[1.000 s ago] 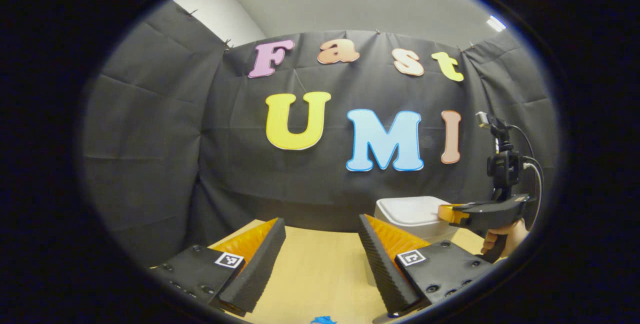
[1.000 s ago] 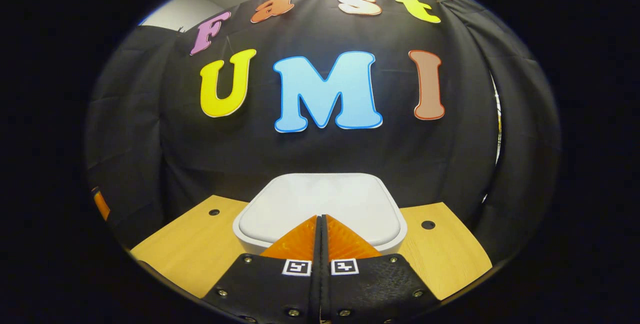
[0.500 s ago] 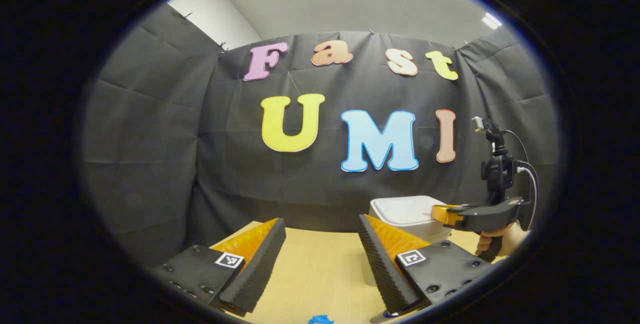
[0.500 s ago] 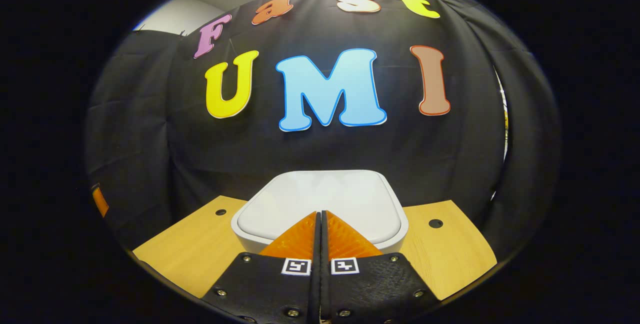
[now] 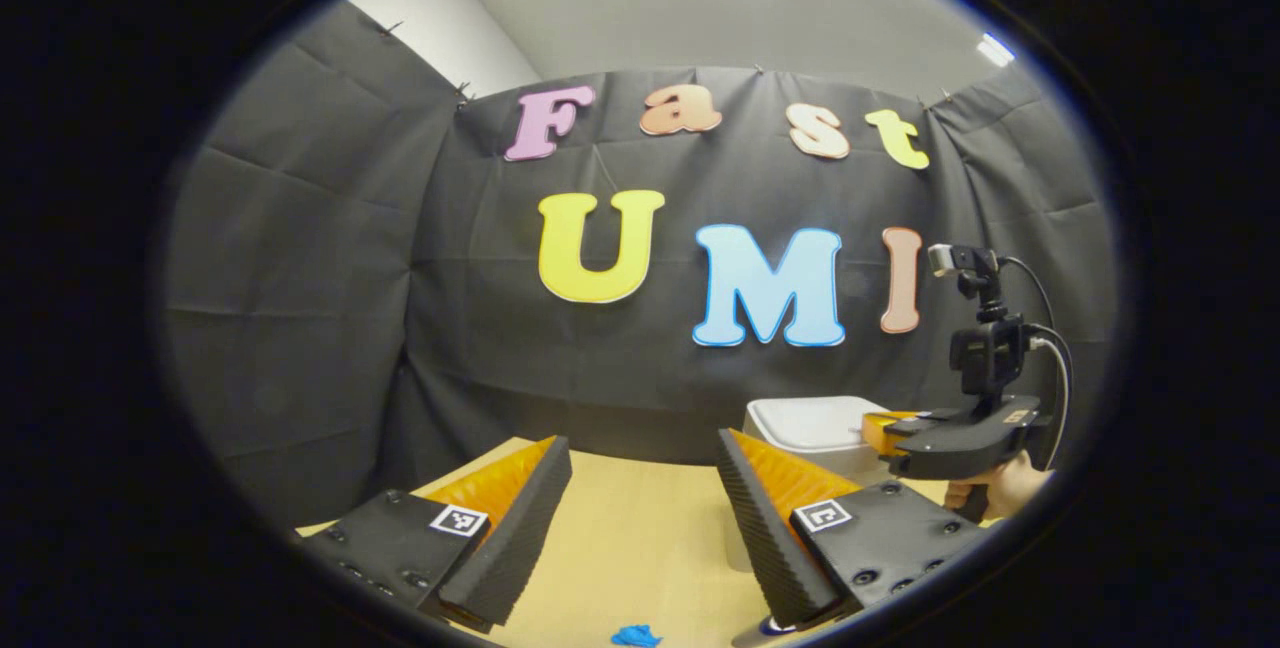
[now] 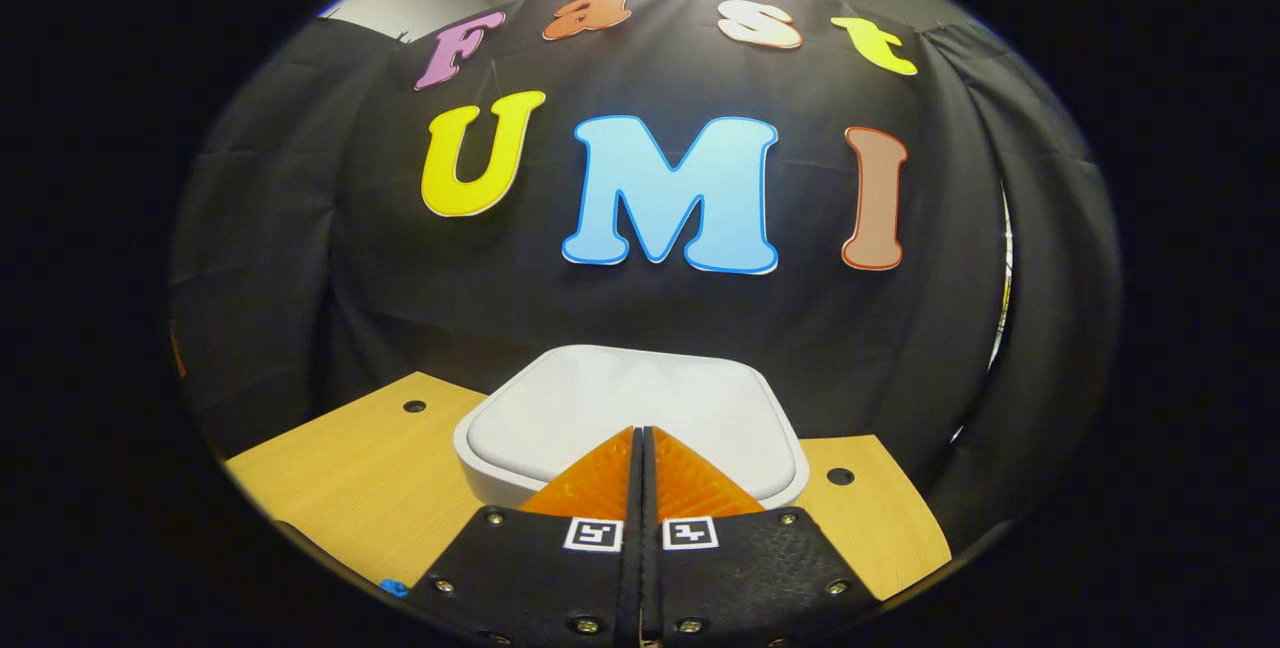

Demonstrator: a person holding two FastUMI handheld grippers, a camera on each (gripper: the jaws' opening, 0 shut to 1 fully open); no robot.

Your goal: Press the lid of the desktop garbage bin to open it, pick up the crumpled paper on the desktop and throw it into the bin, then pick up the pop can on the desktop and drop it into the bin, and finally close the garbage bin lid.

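The garbage bin [image 6: 520,473] is a white, squarish tub with rounded corners, standing upright on the wooden desktop, directly ahead of the right gripper's [image 6: 640,431] pressed-together fingers. Its lid [image 6: 640,403] is pale grey-white, smooth and slightly domed (a thin seam runs round where it meets the rim), and it lies flat and closed. The fingertips sit over the lid's near edge; whether they touch it cannot be told. In the left gripper view the bin [image 5: 800,425] stands ahead and to the right, lid down.
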